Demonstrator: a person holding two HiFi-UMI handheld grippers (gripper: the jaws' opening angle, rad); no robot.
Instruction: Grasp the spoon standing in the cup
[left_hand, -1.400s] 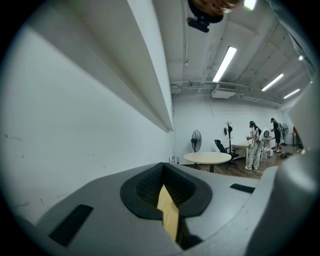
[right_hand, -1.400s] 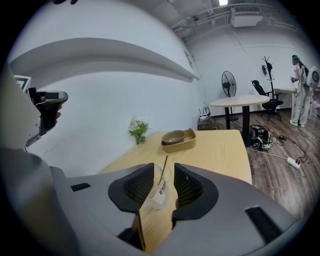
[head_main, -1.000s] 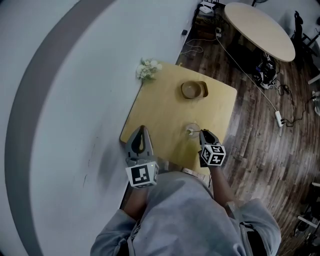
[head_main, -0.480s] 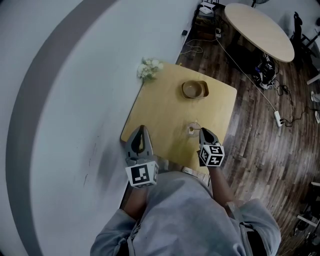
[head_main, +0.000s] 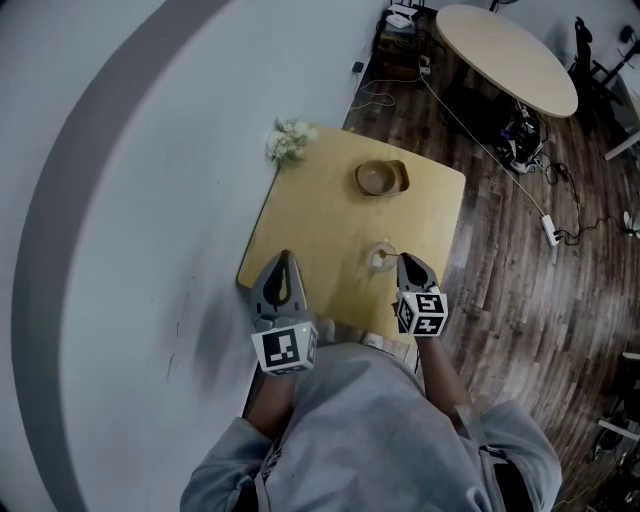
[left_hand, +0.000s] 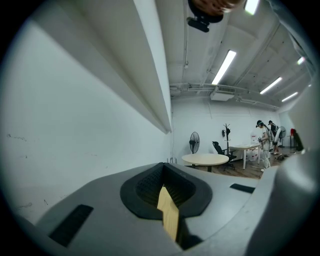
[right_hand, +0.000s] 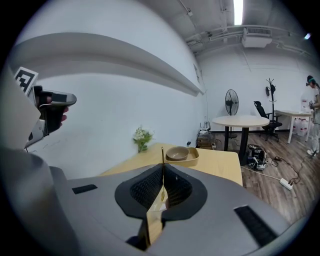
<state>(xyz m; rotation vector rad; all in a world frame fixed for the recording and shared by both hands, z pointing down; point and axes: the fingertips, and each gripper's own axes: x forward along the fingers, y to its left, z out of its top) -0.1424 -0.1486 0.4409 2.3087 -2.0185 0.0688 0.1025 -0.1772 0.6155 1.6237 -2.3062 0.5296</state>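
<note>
Head view first, looking steeply down onto a square wooden desk (head_main: 320, 215) standing against a white wall (head_main: 150, 200). Holding the right tongs (head_main: 403, 260) over the desk's near right part, tips just beside a clear cup (head_main: 380, 258). Clamping the spoon (right_hand: 162, 154) by its thin handle: in the right gripper view, jaws pressing together on it, the handle's end poking straight up above the tips and more of it showing lower down in the gap. Carrying the spoon upright at the cup's mouth, too small from above for telling the lower end inside the cup or clear of it.

Holding the left tongs (head_main: 285, 258) at the desk's near left corner, well apart from cup and spoon. Showing, in the left gripper view, jaws closed together and gripping nothing, only a sliver of the desk's wood appearing through the slot below them.

Noting, farther back on the desk, a brown bowl (head_main: 377, 178) sitting in a shallow tray (head_main: 402, 182), and a small bunch of white flowers (head_main: 290, 140) at the far left corner by the wall. Seeing beyond the desk a dark plank floor (head_main: 500, 300) with trailing cables (head_main: 470, 130), a round table (head_main: 510, 55), a standing fan (right_hand: 231, 102) and a person (left_hand: 263, 142) standing far off. Wearing a grey sweatshirt (head_main: 380, 440), filling the bottom of the head view.
</note>
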